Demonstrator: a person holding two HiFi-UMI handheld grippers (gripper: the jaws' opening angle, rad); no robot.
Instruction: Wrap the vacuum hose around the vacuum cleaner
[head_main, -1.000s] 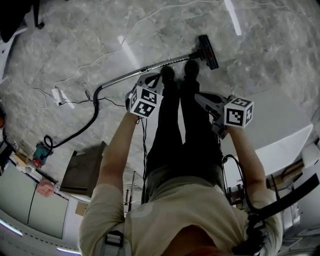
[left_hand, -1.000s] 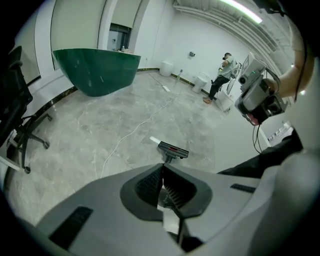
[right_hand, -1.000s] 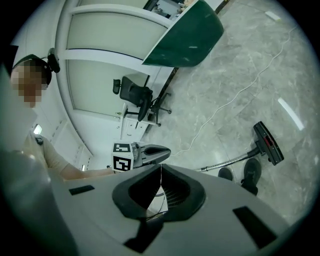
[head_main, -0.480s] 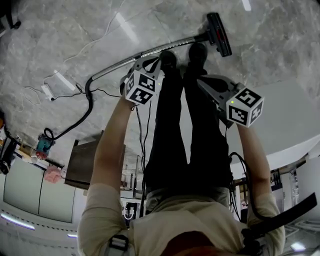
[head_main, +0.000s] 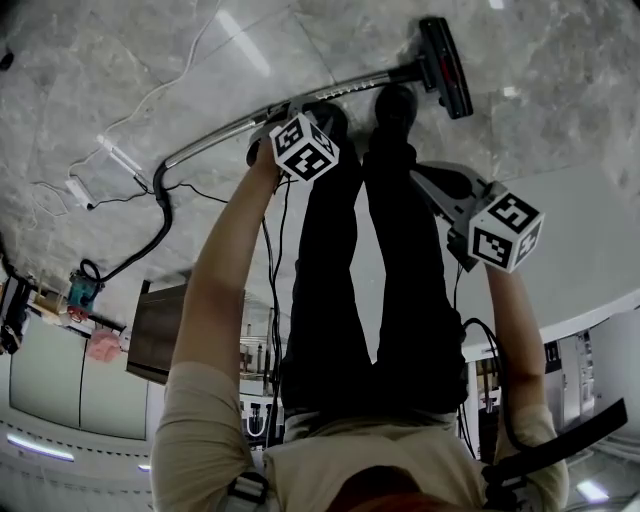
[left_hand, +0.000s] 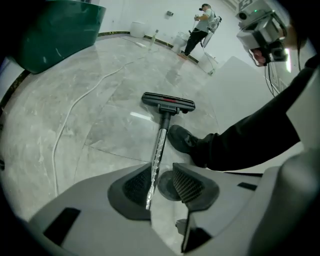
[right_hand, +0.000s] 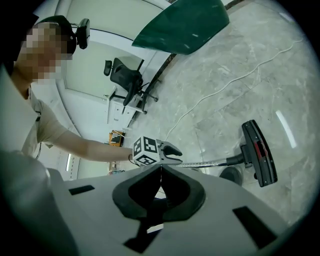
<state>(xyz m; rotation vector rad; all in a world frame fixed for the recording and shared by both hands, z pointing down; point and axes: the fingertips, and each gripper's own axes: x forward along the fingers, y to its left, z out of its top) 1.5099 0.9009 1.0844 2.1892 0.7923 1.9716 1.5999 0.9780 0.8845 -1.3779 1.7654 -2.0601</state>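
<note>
Down on the marble floor (head_main: 560, 90) a metal tube (head_main: 352, 88) lies flat, its floor brush (head_main: 446, 68) just beyond the person's shoes (head_main: 395, 100), which stand close beside it. A black hose (head_main: 160, 222) curves off the tube's other end towards a small teal object (head_main: 82, 292) by the cabinets; I cannot tell what that is. A white cable (head_main: 190, 55) and power strip (head_main: 78, 190) lie nearby. The left gripper (head_main: 272, 128) hangs low over the tube with its jaws apart, having just been opening. Only its own view shows the tube in their gap without the pads pressing on it. The right gripper (head_main: 425, 178) has its jaws together on nothing. Its view alone shows an office chair (right_hand: 127, 75) and a dark green cover (right_hand: 182, 25).
</note>
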